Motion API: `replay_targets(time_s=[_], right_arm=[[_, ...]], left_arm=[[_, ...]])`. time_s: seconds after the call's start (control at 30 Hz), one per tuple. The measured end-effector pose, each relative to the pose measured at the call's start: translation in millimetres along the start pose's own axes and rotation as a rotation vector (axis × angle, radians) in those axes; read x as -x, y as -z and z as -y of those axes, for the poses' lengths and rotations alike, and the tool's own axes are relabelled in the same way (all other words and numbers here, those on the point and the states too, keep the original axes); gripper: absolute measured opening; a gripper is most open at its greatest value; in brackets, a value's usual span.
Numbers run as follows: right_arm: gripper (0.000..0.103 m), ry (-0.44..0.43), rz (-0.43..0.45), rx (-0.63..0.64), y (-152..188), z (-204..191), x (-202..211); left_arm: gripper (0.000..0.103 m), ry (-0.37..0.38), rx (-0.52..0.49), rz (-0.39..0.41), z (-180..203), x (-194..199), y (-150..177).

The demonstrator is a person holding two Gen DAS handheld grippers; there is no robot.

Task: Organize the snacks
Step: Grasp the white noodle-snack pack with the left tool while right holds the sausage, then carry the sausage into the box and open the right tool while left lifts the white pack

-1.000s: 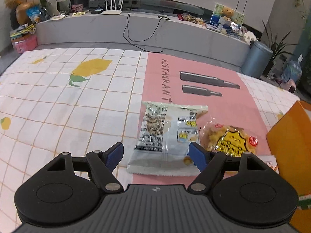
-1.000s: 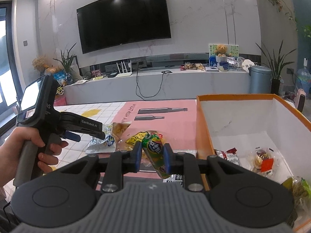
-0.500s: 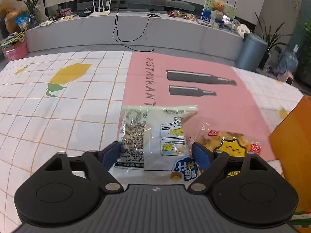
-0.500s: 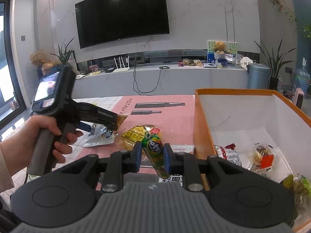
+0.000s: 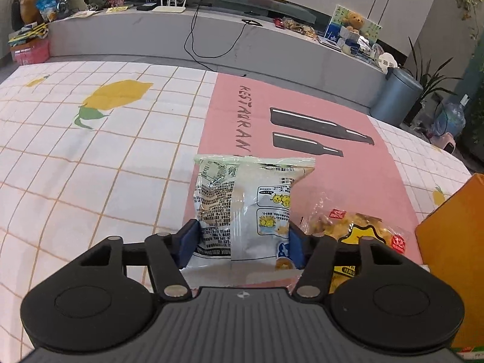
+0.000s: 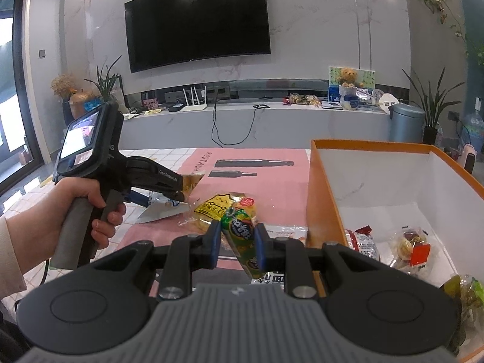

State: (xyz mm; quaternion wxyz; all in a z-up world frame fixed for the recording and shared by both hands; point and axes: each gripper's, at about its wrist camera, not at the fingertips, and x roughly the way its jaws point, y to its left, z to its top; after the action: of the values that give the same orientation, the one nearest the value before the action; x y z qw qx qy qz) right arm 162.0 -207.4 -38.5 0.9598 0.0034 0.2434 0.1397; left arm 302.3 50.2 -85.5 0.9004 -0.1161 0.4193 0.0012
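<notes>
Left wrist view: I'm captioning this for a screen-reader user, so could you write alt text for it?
The left gripper has just been closing on a white snack packet, its blue pads against the packet's sides, on a pink and checked tablecloth. A clear bag of yellow snacks lies just right of it, with an orange box at the right edge.

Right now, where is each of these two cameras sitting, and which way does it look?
Left wrist view: rides on the left claw, looking down along it at the white snack bag between its pads, which have just been closing; only the claw shows.
Right wrist view: rides on the right claw, facing the room, shut on a green snack; the left hand shows.
Shared: white bag, yellow snack bag, pink mat, orange box.
</notes>
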Motion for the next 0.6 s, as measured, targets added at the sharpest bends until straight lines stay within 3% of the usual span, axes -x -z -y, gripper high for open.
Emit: replay_targets(time_s=[0.3, 0.6], right_arm=[[0.021, -0.024, 0.048, -0.008, -9, 0, 12], [0.021, -0.040, 0.116, -0.017, -21, 4, 35]], left_arm=[[0.061, 0.033, 0.047, -0.010, -16, 36, 19], [0.060, 0.102, 0.066, 0.063, -15, 91, 39]])
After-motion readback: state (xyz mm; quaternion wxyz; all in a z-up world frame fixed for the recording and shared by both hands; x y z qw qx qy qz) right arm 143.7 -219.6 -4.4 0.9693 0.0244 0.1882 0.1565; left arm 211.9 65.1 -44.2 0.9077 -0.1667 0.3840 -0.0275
